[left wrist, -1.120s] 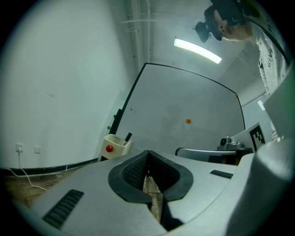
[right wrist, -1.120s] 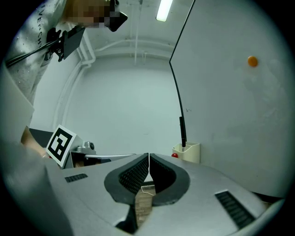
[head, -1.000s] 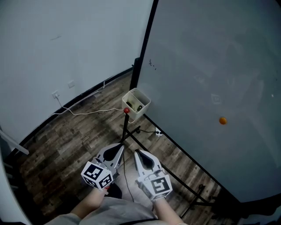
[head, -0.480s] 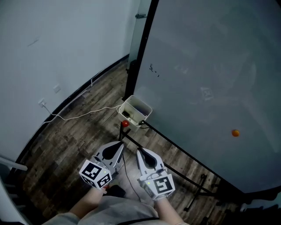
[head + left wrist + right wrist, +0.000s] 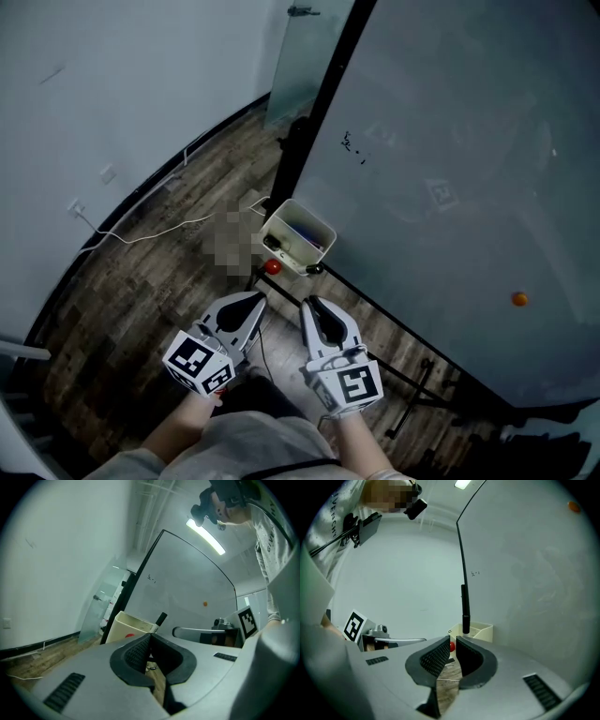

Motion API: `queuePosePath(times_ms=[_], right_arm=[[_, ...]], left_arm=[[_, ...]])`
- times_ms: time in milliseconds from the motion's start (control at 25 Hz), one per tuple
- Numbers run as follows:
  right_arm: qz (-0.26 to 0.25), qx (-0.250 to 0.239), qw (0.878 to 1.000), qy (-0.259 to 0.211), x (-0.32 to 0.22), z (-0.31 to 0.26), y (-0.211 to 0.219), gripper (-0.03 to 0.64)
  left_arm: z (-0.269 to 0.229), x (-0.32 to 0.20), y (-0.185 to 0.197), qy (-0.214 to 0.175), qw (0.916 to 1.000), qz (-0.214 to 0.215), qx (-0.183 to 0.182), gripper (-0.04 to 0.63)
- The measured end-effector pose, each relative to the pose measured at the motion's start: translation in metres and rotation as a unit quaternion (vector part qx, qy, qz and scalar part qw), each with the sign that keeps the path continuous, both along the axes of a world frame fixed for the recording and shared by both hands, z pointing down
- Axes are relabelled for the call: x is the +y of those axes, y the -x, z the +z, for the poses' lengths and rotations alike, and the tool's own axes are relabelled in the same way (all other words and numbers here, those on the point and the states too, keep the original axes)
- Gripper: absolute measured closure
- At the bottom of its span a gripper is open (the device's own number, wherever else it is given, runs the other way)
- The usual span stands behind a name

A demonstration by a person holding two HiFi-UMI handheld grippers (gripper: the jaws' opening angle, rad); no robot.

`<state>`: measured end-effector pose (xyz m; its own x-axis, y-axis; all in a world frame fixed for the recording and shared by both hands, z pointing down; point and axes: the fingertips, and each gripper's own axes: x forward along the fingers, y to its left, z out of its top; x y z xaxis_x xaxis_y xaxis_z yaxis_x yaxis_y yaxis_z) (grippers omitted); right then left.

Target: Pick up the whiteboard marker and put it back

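A cream holder box (image 5: 302, 235) hangs at the lower left corner of the whiteboard (image 5: 469, 169). A marker with a black cap (image 5: 161, 618) sticks up out of that box (image 5: 131, 626) in the left gripper view. My left gripper (image 5: 257, 301) and right gripper (image 5: 308, 306) are held side by side over the wood floor, a short way in front of the box and pointing level at it. Both are shut with nothing between the pads. In the right gripper view the box (image 5: 481, 631) lies just beyond my right gripper (image 5: 453, 642).
A red knob (image 5: 272, 266) sits just under the box on the black stand. The stand's legs (image 5: 412, 394) spread over the floor to the right. An orange magnet (image 5: 518, 299) is on the board. A white cable (image 5: 150, 232) runs along the wall.
Both grippers have moved forward toward the holder box, which now lies closer to their tips. The view has swung so more of the whiteboard's left edge shows.
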<state>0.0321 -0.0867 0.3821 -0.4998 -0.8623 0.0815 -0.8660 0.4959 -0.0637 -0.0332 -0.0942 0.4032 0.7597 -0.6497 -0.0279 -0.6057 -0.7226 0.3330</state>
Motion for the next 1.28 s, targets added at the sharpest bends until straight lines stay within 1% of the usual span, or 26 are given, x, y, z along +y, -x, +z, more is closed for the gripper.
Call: queuePosePath(times_ms=[40,80,120,360,480,600,760,840,1000,1280], right_arm=[[0.002,-0.001,1.0,0.007,-0.006,0.002,-0.003,0.573],[0.002,0.0,1.0,0.015,-0.012,0.004,-0.007,0.521],[0.002,-0.001,1.0,0.018,-0.018,0.005,-0.009,0.509],[-0.004,-0.001,1.0,0.009,-0.047,-0.001,-0.008,0.495],[-0.019,0.004,1.0,0.01,-0.055,-0.001,-0.006,0.494],[-0.031,0.004,0.999,0.007,-0.063,-0.001,-0.005,0.494],[-0.055,0.001,0.998,-0.012,-0.067,-0.004,0.002,0.495],[-0.056,0.0,0.998,-0.018,-0.069,-0.005,0.002,0.495],[-0.048,0.017,0.999,-0.009,-0.073,0.001,-0.005,0.531],[-0.052,0.016,0.998,-0.012,-0.076,-0.002,-0.01,0.538]], left_arm=[[0.001,-0.003,0.002,0.002,1.0,-0.001,0.001,0.58],[0.002,-0.006,0.003,0.003,1.0,-0.003,0.001,0.58],[0.003,-0.009,0.006,0.003,1.0,-0.005,0.0,0.58],[0.008,-0.025,0.019,0.009,0.9997,-0.023,-0.007,0.58],[0.005,-0.033,0.015,0.007,0.9996,-0.026,-0.007,0.58],[-0.002,-0.041,0.005,-0.009,0.9997,-0.02,-0.013,0.58],[-0.006,-0.05,-0.004,-0.017,0.9996,-0.018,-0.016,0.58],[-0.005,-0.053,-0.006,-0.016,0.9995,-0.017,-0.019,0.58],[-0.002,-0.059,-0.008,-0.011,0.9995,-0.02,-0.021,0.58],[-0.001,-0.065,-0.012,-0.01,0.9996,-0.02,-0.02,0.58]])
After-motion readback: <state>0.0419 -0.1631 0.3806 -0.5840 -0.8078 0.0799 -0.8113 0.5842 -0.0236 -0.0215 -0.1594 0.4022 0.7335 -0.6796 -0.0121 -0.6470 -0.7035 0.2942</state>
